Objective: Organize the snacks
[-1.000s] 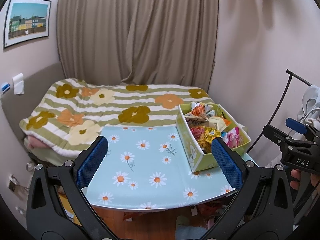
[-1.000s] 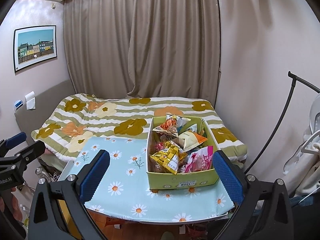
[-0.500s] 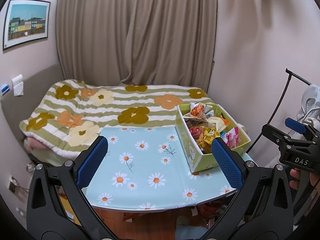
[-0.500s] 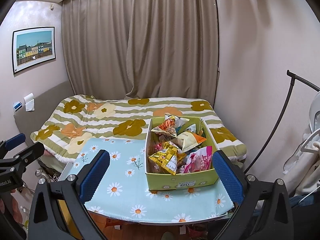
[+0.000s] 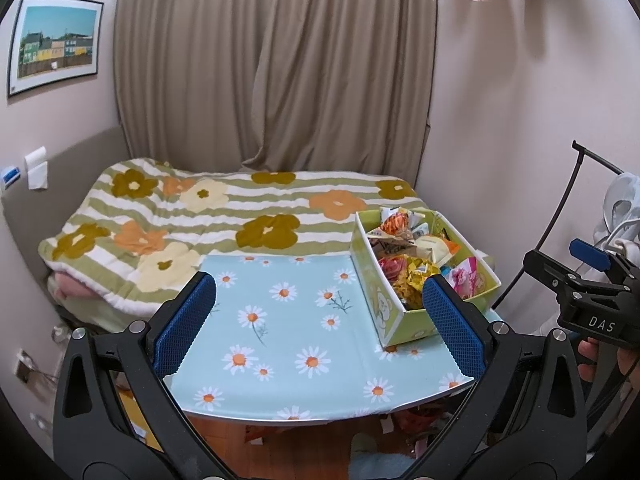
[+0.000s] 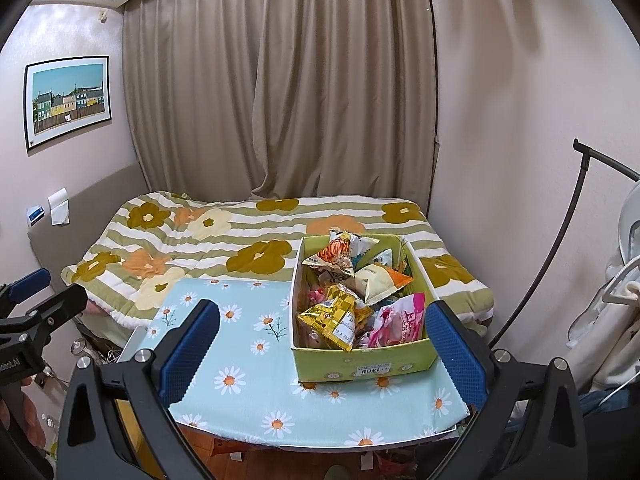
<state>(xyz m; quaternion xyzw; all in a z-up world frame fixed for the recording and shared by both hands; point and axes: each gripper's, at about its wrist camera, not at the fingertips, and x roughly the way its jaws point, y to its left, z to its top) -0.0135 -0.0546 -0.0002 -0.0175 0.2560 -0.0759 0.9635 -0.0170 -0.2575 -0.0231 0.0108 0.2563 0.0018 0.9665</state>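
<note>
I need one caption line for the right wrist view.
Open right gripper faces a green box of snacks on a daisy-print table.

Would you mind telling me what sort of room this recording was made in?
Most likely a small bedroom at home. A bed under a flower-patterned quilt fills the far side, long drawn curtains hang behind it, and a framed picture is on the wall. The snack box sits on a daisy-print table.

Left claw (image 5: pixel 318 324) and right claw (image 6: pixel 322 344) gape wide, empty.
</note>
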